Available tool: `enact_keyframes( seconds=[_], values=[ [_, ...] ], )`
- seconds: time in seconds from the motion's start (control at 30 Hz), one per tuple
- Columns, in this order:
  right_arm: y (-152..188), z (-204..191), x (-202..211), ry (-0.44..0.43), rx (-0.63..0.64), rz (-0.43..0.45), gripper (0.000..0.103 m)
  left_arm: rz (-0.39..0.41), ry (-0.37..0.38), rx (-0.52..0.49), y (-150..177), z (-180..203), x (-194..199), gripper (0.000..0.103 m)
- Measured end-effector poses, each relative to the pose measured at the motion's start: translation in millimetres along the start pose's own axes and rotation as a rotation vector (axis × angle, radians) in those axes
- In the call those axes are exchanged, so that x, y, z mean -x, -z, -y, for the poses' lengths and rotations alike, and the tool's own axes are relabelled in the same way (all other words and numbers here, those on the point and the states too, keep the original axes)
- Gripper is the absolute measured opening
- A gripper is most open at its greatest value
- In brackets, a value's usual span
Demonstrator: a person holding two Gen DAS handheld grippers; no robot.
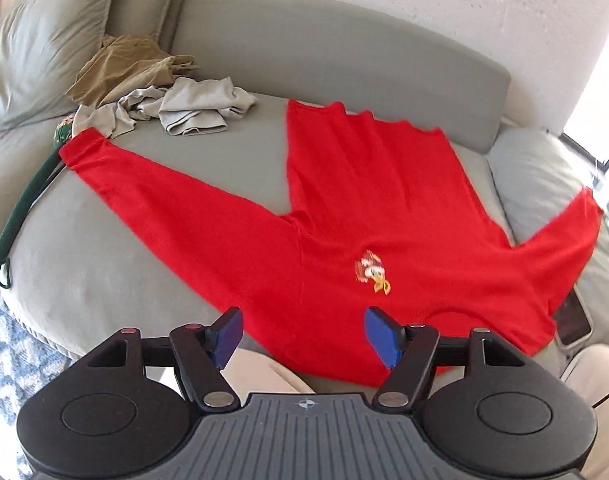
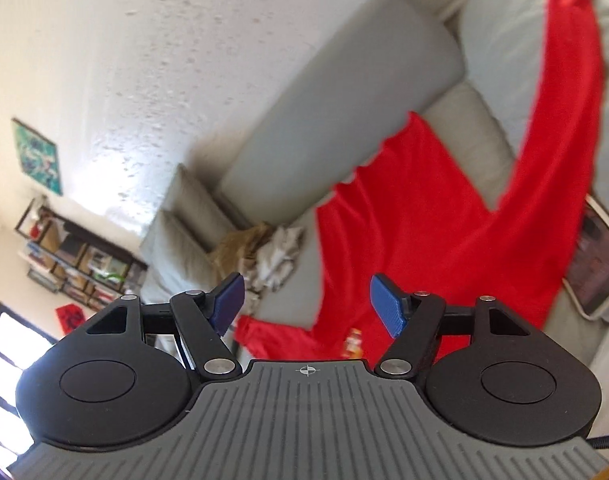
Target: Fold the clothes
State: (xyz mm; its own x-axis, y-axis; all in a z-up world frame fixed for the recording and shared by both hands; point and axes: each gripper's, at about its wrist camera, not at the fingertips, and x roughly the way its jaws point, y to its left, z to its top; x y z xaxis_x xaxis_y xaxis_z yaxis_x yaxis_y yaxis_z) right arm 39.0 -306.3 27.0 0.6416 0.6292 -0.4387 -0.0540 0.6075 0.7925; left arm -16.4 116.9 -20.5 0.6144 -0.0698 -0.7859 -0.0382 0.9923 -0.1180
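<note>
A red long-sleeved shirt (image 1: pixel 344 208) lies spread flat on the grey sofa seat (image 1: pixel 104 248), sleeves stretched out to both sides and a small cartoon badge (image 1: pixel 372 272) on its chest. My left gripper (image 1: pixel 302 334) hovers over the shirt's near edge, open, with nothing between its blue pads. In the tilted right wrist view the same shirt (image 2: pixel 416 220) runs across the seat and one sleeve (image 2: pixel 572 92) drapes over a cushion. My right gripper (image 2: pixel 306 306) is open and empty above the shirt.
A heap of crumpled beige and tan clothes (image 1: pixel 164 92) sits at the back left of the seat. A dark green garment (image 1: pixel 20 208) hangs along the left edge. A tablet (image 1: pixel 572 320) lies at the right by a light cushion (image 1: pixel 544 184). Pillows (image 1: pixel 40 40) stand behind.
</note>
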Motion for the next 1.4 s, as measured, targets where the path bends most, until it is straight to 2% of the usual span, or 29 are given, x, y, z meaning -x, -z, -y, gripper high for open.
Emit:
enact_keyframes(
  seconds=[0.03,0.07,0.1,0.17,0.23,0.33,0.37,0.4,0.47,0.53,0.6,0.67,0.73,0.83,0.9,0.97,1.13,1.2,1.27,1.33,1.4],
  values=[
    [8,18,-3,0.04,-0.002,-0.018,0.072,-0.018,-0.005,-0.011,6,10,-7,0.068],
    [17,34,-9,0.079,-0.003,-0.048,0.066,-0.036,-0.01,-0.022,11,20,-14,0.068],
    [27,50,-16,0.119,-0.003,-0.08,0.053,-0.043,-0.009,-0.037,16,30,-20,0.068],
    [48,77,-30,0.191,0.007,-0.139,0.039,-0.041,-0.016,-0.098,25,50,-29,0.07],
    [63,90,-38,0.25,0.054,-0.169,0.039,-0.029,-0.039,-0.199,32,70,-34,0.072],
    [74,97,-46,0.311,0.143,-0.188,0.039,-0.007,-0.074,-0.284,37,84,-39,0.073],
    [74,97,-47,0.311,0.164,-0.183,0.045,0.0,-0.092,-0.287,37,86,-40,0.073],
    [72,97,-47,0.304,0.167,-0.178,0.052,0.007,-0.106,-0.28,37,85,-40,0.075],
    [66,100,-46,0.278,0.143,-0.169,0.054,0.008,-0.111,-0.252,39,81,-40,0.077],
    [62,106,-44,0.267,0.096,-0.164,0.053,0.001,-0.111,-0.225,40,77,-41,0.077],
    [59,109,-37,0.259,0.081,-0.136,0.043,-0.008,-0.101,-0.193,42,71,-40,0.077],
    [53,111,-28,0.259,0.079,-0.095,0.038,-0.012,-0.089,-0.158,43,65,-41,0.077],
    [42,111,-22,0.287,0.086,-0.05,0.038,-0.006,-0.08,-0.119,43,60,-44,0.077],
    [28,111,-20,0.314,0.076,-0.026,0.038,0.01,-0.09,-0.077,36,57,-47,0.077],
    [22,110,-22,0.327,0.064,-0.033,0.046,0.021,-0.085,-0.071,31,58,-48,0.077],
    [19,109,-21,0.354,0.073,-0.022,0.046,0.025,-0.077,-0.065,28,59,-49,0.077],
    [-8,105,-1,0.438,0.138,0.183,0.046,0.015,-0.031,-0.015,26,58,-52,0.077],
    [-21,107,-2,0.504,0.139,0.276,0.066,0.017,-0.024,0.009,24,60,-55,0.077],
    [-32,110,-11,0.582,0.153,0.394,0.069,0.024,-0.017,0.025,19,66,-57,0.077],
    [-40,109,-26,0.625,0.234,0.504,0.07,0.039,-0.003,0.031,11,73,-58,0.077],
    [-48,111,-47,0.694,0.324,0.541,0.076,0.055,0.007,0.029,3,80,-59,0.077]
  ],
)
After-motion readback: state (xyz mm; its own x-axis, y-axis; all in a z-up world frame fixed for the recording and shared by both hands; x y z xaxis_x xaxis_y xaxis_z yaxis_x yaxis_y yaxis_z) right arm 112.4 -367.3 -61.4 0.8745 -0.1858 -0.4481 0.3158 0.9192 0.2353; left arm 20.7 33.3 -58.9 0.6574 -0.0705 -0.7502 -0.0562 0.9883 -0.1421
